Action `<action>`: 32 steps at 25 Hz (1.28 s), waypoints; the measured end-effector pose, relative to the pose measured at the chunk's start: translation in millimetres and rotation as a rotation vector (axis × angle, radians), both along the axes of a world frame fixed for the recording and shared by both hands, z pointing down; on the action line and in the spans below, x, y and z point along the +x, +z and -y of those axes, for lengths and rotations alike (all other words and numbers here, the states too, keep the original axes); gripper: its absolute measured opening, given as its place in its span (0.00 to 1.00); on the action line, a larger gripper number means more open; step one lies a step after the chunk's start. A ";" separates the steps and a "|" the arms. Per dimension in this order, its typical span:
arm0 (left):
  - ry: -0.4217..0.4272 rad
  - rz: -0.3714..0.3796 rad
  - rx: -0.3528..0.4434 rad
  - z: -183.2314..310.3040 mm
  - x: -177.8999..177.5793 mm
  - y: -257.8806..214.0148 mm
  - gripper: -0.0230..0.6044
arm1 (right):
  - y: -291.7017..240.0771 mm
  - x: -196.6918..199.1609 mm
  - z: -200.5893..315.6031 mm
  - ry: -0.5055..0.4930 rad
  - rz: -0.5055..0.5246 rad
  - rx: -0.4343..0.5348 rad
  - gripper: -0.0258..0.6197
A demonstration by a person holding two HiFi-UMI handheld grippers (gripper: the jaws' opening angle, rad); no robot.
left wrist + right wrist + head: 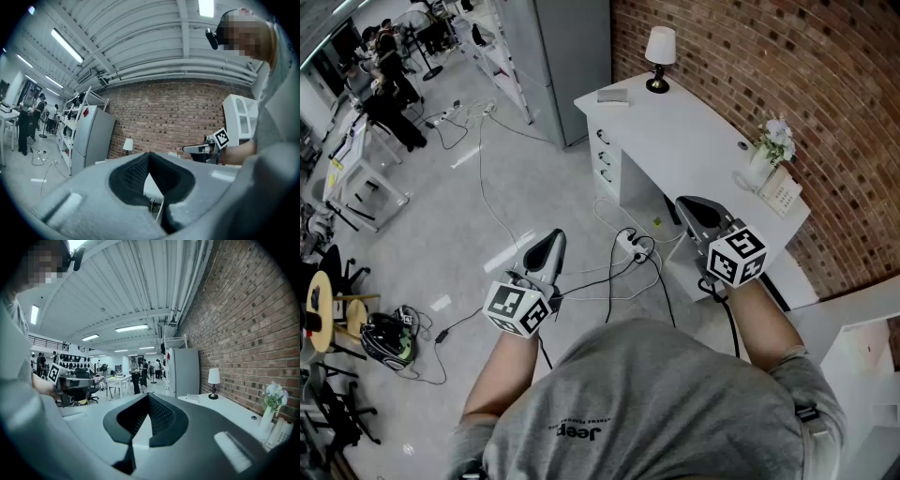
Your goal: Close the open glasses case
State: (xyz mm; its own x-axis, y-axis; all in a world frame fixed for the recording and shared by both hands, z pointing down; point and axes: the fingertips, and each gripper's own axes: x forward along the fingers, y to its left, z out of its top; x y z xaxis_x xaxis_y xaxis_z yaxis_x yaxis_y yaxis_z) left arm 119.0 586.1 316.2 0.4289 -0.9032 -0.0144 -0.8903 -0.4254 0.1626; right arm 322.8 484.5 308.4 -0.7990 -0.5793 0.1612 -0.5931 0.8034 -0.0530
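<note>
My left gripper (551,246), lower left of centre, hangs over the floor (487,244), its jaws pressed together on nothing. At upper middle, on the white worktop (694,150), a small flat grey case (613,96) lies just beside a table lamp (659,58); it is too small to tell whether it is open. My right gripper (694,211), right of centre, also has its jaws together and empty.

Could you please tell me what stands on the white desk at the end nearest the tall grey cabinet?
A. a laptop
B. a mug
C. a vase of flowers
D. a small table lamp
D: the small table lamp, with a white shade, stands at that end of the white desk; the vase of flowers is at the opposite end.
</note>
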 end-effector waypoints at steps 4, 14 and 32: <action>0.003 0.002 0.002 5.9 1.4 -0.3 0.03 | -0.1 1.2 4.9 -0.001 -0.002 0.003 0.05; 0.005 0.001 0.003 15.0 5.5 1.5 0.03 | 2.6 3.7 13.3 -0.004 -0.005 -0.009 0.05; -0.057 0.014 0.002 38.6 45.4 -0.5 0.03 | 0.8 36.0 47.4 -0.059 0.019 -0.006 0.05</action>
